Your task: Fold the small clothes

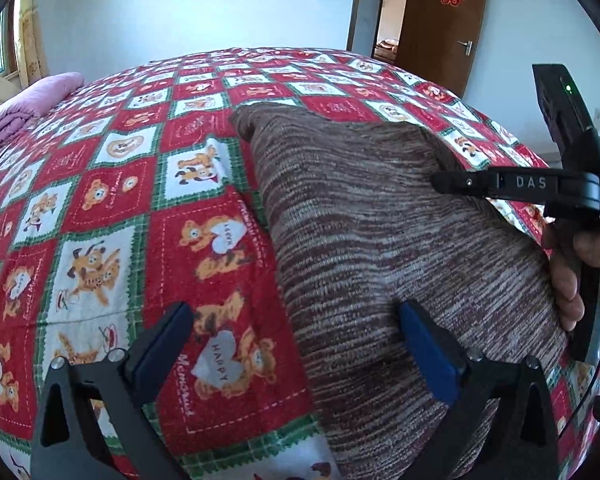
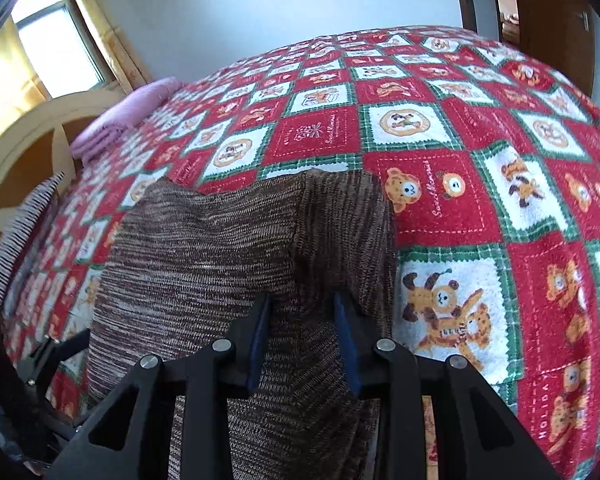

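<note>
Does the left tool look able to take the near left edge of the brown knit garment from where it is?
Probably yes: the left tool is wide open astride that edge of the brown knit garment, nothing between.

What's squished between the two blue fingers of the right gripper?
A bunched fold of the brown knitted garment sits between the right gripper fingers, pinched there. The right wrist view shows it.

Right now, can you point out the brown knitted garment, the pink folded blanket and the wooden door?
brown knitted garment [image 1: 380, 240]: left wrist view, middle of its flat knit surface.
pink folded blanket [image 1: 40, 100]: left wrist view, top of the folded stack.
wooden door [image 1: 440, 28]: left wrist view, centre of the door panel.
</note>
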The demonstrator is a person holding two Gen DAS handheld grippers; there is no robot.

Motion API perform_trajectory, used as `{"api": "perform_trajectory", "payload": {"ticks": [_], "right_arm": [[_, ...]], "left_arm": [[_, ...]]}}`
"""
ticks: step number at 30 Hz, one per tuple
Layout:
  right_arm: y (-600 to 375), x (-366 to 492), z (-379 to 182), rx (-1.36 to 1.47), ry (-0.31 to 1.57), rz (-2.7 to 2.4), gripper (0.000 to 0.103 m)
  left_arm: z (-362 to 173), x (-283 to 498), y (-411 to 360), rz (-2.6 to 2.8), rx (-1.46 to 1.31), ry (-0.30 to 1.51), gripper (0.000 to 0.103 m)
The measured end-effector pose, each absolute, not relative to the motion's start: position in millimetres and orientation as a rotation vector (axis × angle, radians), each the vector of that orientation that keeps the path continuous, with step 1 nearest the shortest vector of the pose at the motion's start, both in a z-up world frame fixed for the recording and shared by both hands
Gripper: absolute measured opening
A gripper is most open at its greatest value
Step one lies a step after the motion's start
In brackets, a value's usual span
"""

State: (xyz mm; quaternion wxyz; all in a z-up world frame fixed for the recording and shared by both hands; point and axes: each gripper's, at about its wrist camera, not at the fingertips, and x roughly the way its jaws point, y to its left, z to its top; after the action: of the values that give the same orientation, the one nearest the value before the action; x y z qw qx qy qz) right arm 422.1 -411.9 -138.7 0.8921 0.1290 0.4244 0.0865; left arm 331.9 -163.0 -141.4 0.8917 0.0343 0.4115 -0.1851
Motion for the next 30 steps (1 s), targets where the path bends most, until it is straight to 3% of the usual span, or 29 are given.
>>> {"api": "perform_trajectory", "payload": {"ticks": [15, 18, 20, 30], "right_arm": [[-433, 403, -143, 0.402, 0.782, 0.224, 0.033], [-449, 391, -133, 0.455, 0.713, 0.189, 0.036], [-467, 385, -133, 0.498, 0.682, 0.132, 0.043], [-479, 435, -158, 0.599, 0.853, 0.264, 0.044]], "left_arm": [[-142, 328, -165, -0.413, 0.083, 0.854, 0.103], [-141, 329, -159, -0.427, 0.044, 0.854, 0.103], [-140, 329, -156, -0.436, 0.022, 0.848, 0.103], [-146, 337, -160, -0.509, -0.019, 0.904, 0.103]]}}
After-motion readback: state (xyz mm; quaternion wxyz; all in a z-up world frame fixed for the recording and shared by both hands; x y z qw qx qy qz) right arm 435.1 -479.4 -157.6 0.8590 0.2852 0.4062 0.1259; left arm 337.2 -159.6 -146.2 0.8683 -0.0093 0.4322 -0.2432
